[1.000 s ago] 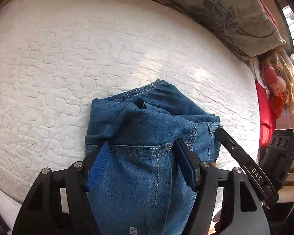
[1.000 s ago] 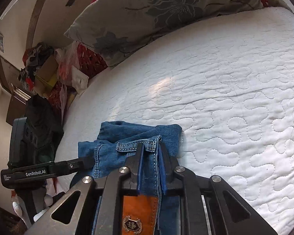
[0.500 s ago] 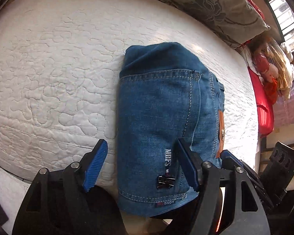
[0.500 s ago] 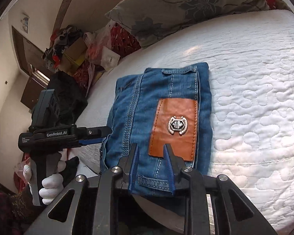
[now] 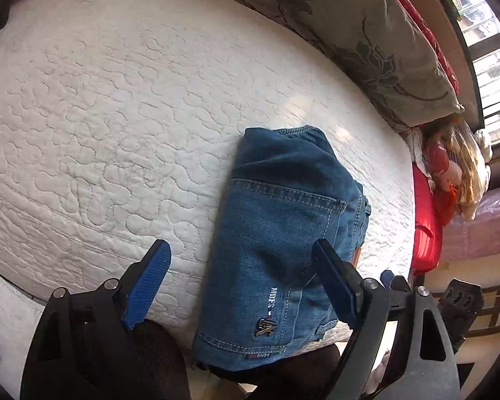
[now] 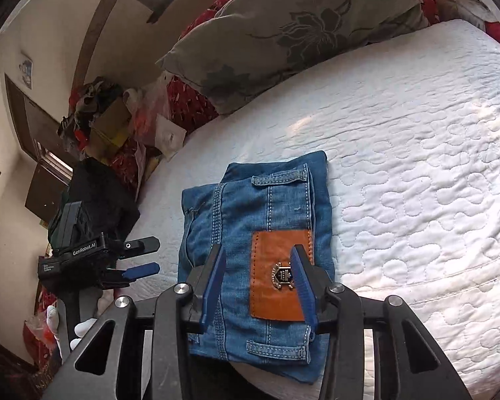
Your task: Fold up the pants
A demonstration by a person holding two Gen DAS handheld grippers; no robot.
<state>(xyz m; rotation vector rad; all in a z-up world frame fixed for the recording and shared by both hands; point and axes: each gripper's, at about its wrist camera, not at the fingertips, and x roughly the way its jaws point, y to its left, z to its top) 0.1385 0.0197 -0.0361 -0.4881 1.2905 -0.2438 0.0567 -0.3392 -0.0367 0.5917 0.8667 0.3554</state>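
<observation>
The blue denim pants (image 5: 276, 233) lie folded into a compact rectangle at the near edge of the white quilted mattress (image 5: 116, 116). In the right wrist view the pants (image 6: 246, 213) show the waistband, belt loops and an orange leather patch (image 6: 273, 280). My left gripper (image 5: 240, 260) is open and empty, hovering over the near end of the pants. My right gripper (image 6: 260, 266) is open and empty just above the leather patch. The left gripper also shows in the right wrist view (image 6: 140, 256), left of the pants.
A grey floral pillow (image 5: 366, 40) lies along the far side of the mattress; it also shows in the right wrist view (image 6: 283, 30). A doll (image 5: 450, 173) and red cloth (image 5: 423, 233) sit at the right. Boxes and clutter (image 6: 103, 126) stand beyond the bed.
Both grippers have let go of the pants and drawn back. The right jaws have opened wider. The pants now lie folded flat at the mattress edge.
</observation>
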